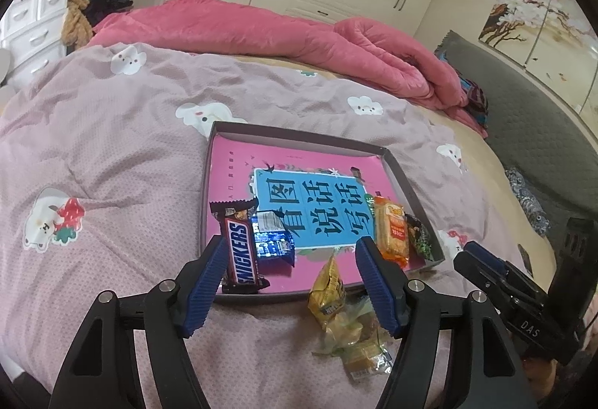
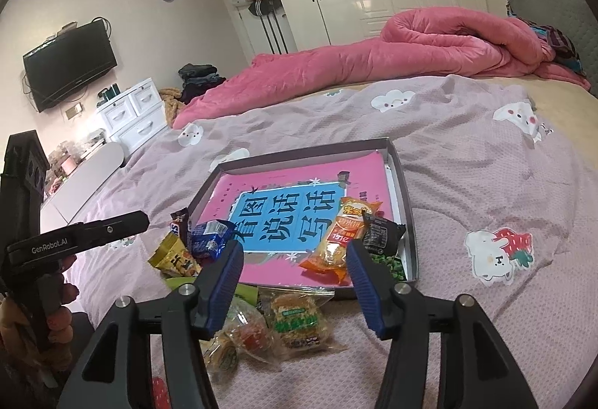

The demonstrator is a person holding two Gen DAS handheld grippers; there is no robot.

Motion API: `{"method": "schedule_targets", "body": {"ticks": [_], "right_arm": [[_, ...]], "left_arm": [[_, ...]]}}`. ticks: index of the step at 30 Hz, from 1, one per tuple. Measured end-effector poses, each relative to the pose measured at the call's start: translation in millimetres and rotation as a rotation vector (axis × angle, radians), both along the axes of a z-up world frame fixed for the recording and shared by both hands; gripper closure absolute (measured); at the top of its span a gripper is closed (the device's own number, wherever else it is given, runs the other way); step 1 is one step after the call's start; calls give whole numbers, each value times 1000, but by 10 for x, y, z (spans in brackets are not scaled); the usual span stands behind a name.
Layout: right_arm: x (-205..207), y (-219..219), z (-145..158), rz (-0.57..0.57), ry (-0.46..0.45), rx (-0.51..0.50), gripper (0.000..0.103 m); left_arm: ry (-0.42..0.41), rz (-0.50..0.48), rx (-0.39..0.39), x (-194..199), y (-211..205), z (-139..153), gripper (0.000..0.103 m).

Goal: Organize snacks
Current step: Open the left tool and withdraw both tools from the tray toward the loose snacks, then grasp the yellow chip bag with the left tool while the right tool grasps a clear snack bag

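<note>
A shallow grey box with a pink and blue lining lies on the bed; it also shows in the right wrist view. Inside are a Snickers bar, a blue packet, an orange cracker pack and a dark green-pea packet. Loose snacks lie on the quilt before the box: a yellow packet, clear-wrapped pieces and a green-labelled cake. My left gripper is open and empty above the box's near edge. My right gripper is open and empty over the loose snacks.
The pink-grey quilt covers the bed, with a rolled pink duvet behind. A grey headboard stands at the right, white drawers at the left. The right gripper's body is beside the box's right corner.
</note>
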State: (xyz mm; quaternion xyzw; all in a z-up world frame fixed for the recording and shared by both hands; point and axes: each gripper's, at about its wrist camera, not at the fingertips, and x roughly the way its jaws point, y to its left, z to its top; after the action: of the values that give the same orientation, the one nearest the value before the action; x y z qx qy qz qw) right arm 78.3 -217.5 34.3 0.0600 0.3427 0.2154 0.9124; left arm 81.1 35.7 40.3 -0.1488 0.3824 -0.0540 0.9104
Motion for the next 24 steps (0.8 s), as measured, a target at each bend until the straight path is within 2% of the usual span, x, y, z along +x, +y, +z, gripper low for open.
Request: {"method": "schedule_targets", "body": {"ticks": [8, 17, 24], "right_arm": [[-85, 94, -48, 33, 29, -6, 45], [-203, 308, -229, 96, 96, -48, 45], [-181, 391, -395, 91, 151, -64, 45]], "left_arm": [[26, -15, 13, -56, -46, -44, 30], [57, -32, 18, -129, -134, -154, 30], [63, -30, 17, -122, -158, -200, 30]]}}
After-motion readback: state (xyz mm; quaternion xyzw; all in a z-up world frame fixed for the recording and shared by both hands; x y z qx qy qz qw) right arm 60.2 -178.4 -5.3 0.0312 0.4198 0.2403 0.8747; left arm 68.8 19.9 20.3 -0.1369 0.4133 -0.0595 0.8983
